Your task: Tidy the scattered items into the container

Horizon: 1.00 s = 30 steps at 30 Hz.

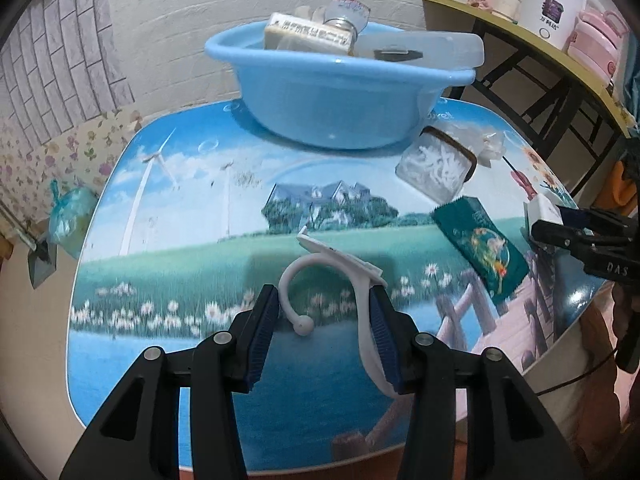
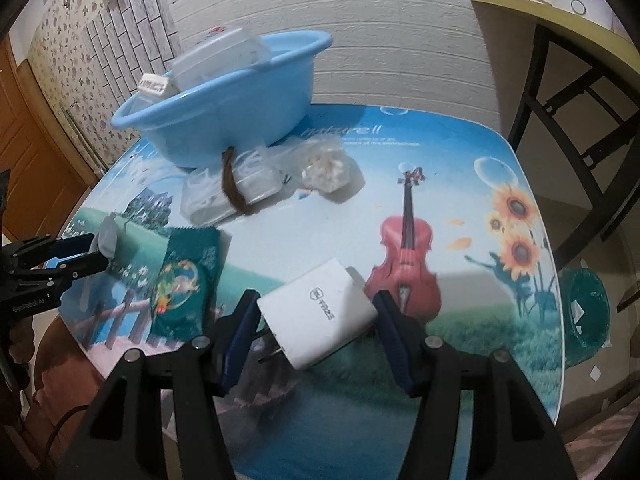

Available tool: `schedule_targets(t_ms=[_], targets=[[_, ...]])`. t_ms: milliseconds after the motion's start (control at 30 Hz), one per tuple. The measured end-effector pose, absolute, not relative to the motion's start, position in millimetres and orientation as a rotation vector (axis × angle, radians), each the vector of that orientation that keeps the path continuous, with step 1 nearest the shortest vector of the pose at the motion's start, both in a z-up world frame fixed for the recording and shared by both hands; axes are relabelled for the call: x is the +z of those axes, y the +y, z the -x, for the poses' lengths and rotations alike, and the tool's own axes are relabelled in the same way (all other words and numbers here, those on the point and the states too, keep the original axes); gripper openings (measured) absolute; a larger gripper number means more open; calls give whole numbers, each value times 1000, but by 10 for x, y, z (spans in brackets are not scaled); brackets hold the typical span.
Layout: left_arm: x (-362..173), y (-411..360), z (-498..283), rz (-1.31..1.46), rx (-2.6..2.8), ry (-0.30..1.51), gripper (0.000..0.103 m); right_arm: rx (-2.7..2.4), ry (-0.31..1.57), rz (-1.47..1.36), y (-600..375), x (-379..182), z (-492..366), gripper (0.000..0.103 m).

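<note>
A blue basin [image 1: 340, 100] stands at the table's far side, holding a bottle, a box and a clear lidded case; it also shows in the right wrist view [image 2: 224, 108]. My left gripper [image 1: 324, 316] is open around a white plastic hook [image 1: 320, 276]; the hook's stem touches the right pad. My right gripper [image 2: 316, 320] is open around a white charger plug [image 2: 320, 312] that lies on the table. A green sachet [image 1: 480, 248] and a clear box of white pieces [image 1: 436, 164] lie between us.
A small clear bag [image 2: 324, 164] lies next to the box by the basin. The picture-printed table [image 2: 460, 152] ends close at front and right. A shelf table [image 1: 560, 60] with a white kettle and pink pot stands at right. A tied bag [image 1: 68, 220] sits on the floor left.
</note>
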<state>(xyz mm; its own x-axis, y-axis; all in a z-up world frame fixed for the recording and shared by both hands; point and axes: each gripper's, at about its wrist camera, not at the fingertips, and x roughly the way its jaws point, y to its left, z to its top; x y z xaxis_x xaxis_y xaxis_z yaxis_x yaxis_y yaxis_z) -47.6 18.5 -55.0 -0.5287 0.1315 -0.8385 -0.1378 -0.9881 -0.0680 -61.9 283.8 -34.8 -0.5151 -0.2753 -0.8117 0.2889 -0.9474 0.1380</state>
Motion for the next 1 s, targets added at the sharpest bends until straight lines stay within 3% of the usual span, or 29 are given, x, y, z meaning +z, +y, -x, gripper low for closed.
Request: schedule_targets(t_ms=[267,433,633,833,900,1000], targets=[[-585,191,355,1425,2631,50,47,-2472,63,-1275,2725,-361,441,59],[-605,233,375,1399,2647,79,61,-2456,121,-1238,2658,-332,361,74],[-627,268,424,1365,2654,96,69,-2446,156,-1246,2632,-383,346,77],[-629,268,459,1346,2661,96,68,-2461,187,-1242,2629,-420,349,77],[-619,282,446,1324,2660,106,56,-2471,198,-1236,2626,-425,355,77],[-613,296,441,1321,2658,113,55,-2472,206,-1221,2632,-424,341,74]])
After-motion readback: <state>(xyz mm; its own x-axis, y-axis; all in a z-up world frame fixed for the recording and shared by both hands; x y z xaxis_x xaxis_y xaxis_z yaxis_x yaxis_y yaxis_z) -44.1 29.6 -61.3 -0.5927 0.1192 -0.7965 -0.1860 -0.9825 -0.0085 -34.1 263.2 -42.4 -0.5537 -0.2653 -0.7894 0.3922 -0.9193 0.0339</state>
